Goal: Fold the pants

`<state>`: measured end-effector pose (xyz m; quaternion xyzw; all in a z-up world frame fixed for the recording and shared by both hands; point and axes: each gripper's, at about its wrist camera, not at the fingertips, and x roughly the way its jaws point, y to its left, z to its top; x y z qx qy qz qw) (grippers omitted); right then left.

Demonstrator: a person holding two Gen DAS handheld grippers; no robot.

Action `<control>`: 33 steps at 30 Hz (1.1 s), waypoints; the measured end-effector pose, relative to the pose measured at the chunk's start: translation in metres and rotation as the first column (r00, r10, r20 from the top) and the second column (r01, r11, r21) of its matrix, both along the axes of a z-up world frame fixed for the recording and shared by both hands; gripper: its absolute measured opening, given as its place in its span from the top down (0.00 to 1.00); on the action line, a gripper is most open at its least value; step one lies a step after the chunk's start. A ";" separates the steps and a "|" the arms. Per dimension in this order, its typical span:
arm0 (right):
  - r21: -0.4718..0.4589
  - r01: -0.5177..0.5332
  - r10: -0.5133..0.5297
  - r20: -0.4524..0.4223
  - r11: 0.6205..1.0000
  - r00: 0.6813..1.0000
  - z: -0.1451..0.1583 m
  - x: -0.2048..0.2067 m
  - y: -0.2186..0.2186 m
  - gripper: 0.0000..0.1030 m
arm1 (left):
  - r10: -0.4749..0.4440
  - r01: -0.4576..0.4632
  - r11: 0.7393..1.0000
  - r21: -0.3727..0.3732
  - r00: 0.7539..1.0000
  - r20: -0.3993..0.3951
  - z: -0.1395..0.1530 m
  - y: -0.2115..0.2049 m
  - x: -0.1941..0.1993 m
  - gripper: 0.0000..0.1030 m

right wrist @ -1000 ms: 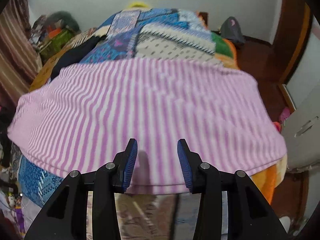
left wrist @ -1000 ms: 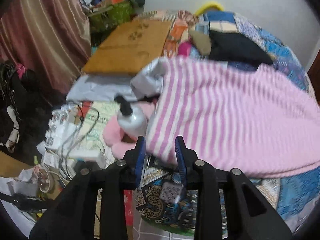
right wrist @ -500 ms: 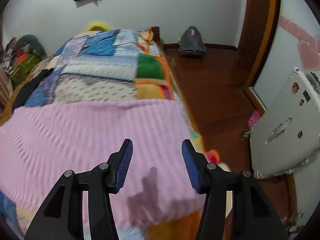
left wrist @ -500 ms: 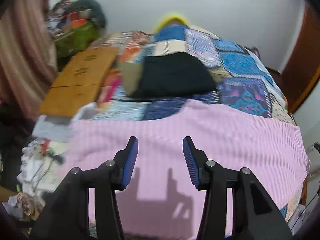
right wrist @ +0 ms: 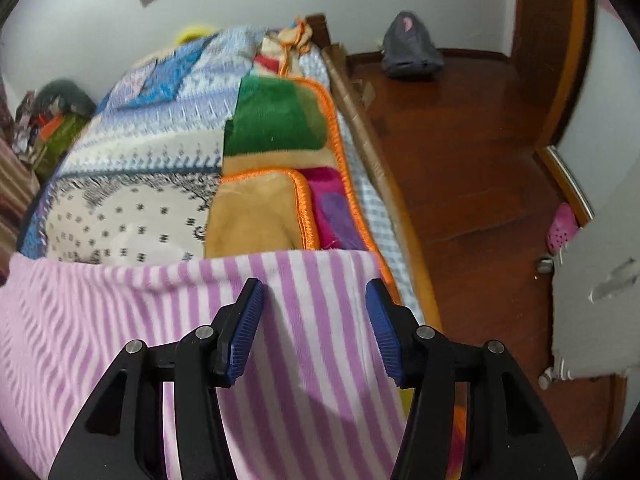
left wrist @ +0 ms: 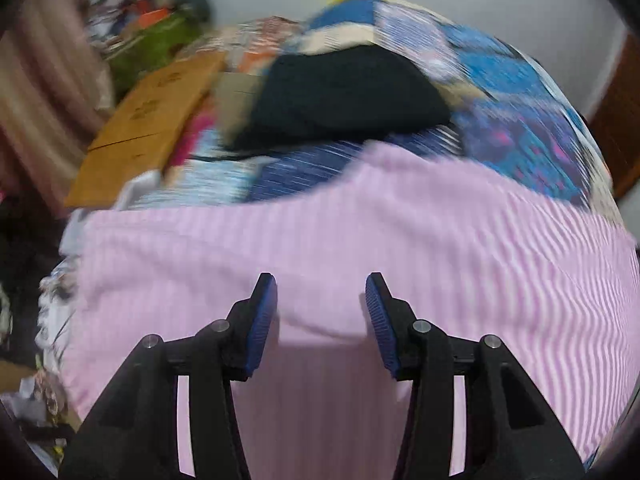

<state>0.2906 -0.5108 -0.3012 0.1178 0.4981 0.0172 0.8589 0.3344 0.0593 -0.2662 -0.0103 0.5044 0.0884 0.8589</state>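
Note:
The pink-and-white striped pants (left wrist: 360, 240) lie spread flat across the near end of the patchwork bed (left wrist: 520, 92). In the left wrist view my left gripper (left wrist: 320, 312) is open and empty, just above the middle of the fabric. In the right wrist view the pants (right wrist: 120, 320) reach to the bed's right side. My right gripper (right wrist: 314, 320) is open and empty over the pants' right end, near their far edge.
A dark folded garment (left wrist: 344, 92) lies on the bed beyond the pants. A brown cardboard box (left wrist: 148, 128) and clutter stand at the left. Right of the bed are wooden floor (right wrist: 460, 160), a grey bag (right wrist: 408, 46) and a white case (right wrist: 600, 280).
Both grippers opened wider and moved from the near hem up over the pants. The left view swung right onto the bed, the right view swung right toward the bed's edge and floor.

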 end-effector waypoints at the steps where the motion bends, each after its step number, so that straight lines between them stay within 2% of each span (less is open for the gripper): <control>1: -0.002 -0.011 0.011 -0.017 1.000 1.000 -0.003 0.005 0.002 0.48 | 0.037 -0.038 0.999 0.016 0.999 0.014 0.007 0.017 -0.002 0.55; 3: -0.004 -0.016 0.015 -0.027 1.000 1.000 -0.006 0.010 0.002 0.48 | 0.107 -0.109 0.993 0.044 0.994 0.037 0.017 0.048 -0.005 0.55; 5: -0.014 -0.021 0.020 -0.031 1.000 0.999 -0.005 0.010 0.004 0.48 | 0.180 -0.182 0.982 0.041 0.982 0.050 0.024 0.086 -0.006 0.55; 8: -0.009 -0.028 0.027 -0.024 1.000 0.999 -0.003 0.007 0.010 0.68 | 0.253 -0.255 0.967 0.030 0.966 0.043 0.021 0.127 -0.005 0.55; 9: -0.011 -0.028 0.028 -0.017 1.000 0.999 -0.001 0.006 0.013 0.79 | 0.267 -0.268 0.963 0.025 0.963 0.036 0.016 0.137 -0.004 0.55; 10: -0.032 -0.027 0.027 -0.010 0.999 1.000 0.002 0.006 0.017 0.85 | 0.280 -0.281 0.960 0.020 0.960 0.021 0.010 0.146 -0.002 0.55; 12: -0.108 -0.020 0.021 0.008 0.994 1.000 0.008 0.006 0.027 0.91 | 0.290 -0.289 0.957 0.040 0.957 -0.020 -0.004 0.155 0.003 0.55; 13: -0.140 -0.014 0.017 0.022 0.990 1.000 0.011 0.004 0.028 0.93 | 0.296 -0.293 0.953 0.073 0.954 -0.040 -0.013 0.158 0.005 0.54; 16: -0.183 0.019 -0.007 0.063 0.983 0.998 0.020 -0.003 0.027 0.95 | 0.303 -0.299 0.951 0.079 0.952 -0.050 -0.026 0.157 0.005 0.53; 19: -0.249 0.084 -0.054 0.127 0.965 0.990 0.033 -0.010 0.018 0.98 | 0.283 -0.275 0.949 0.156 0.958 -0.035 -0.026 0.150 0.004 0.49; 22: -0.297 0.153 -0.122 0.121 0.943 0.985 0.032 -0.003 0.002 1.00 | 0.290 -0.279 0.944 0.176 0.956 -0.041 -0.029 0.152 0.009 0.48; 26: -0.237 0.118 -0.115 0.024 0.964 0.993 0.013 0.003 -0.008 0.99 | 0.292 -0.281 0.945 0.167 0.955 -0.046 -0.028 0.154 0.013 0.46; 29: -0.204 0.088 -0.081 0.040 0.975 0.996 0.023 -0.014 -0.001 0.98 | 0.268 -0.264 0.953 0.148 0.963 -0.010 -0.012 0.151 0.002 0.46; 31: -0.175 0.087 -0.081 0.044 0.981 0.996 0.032 -0.027 0.000 0.95 | 0.261 -0.262 0.959 0.108 0.965 0.021 0.003 0.152 -0.012 0.46; 33: -0.141 0.098 -0.092 0.049 0.985 0.995 0.043 -0.040 -0.001 0.85 | 0.259 -0.261 0.962 0.082 0.965 0.035 0.014 0.153 -0.027 0.46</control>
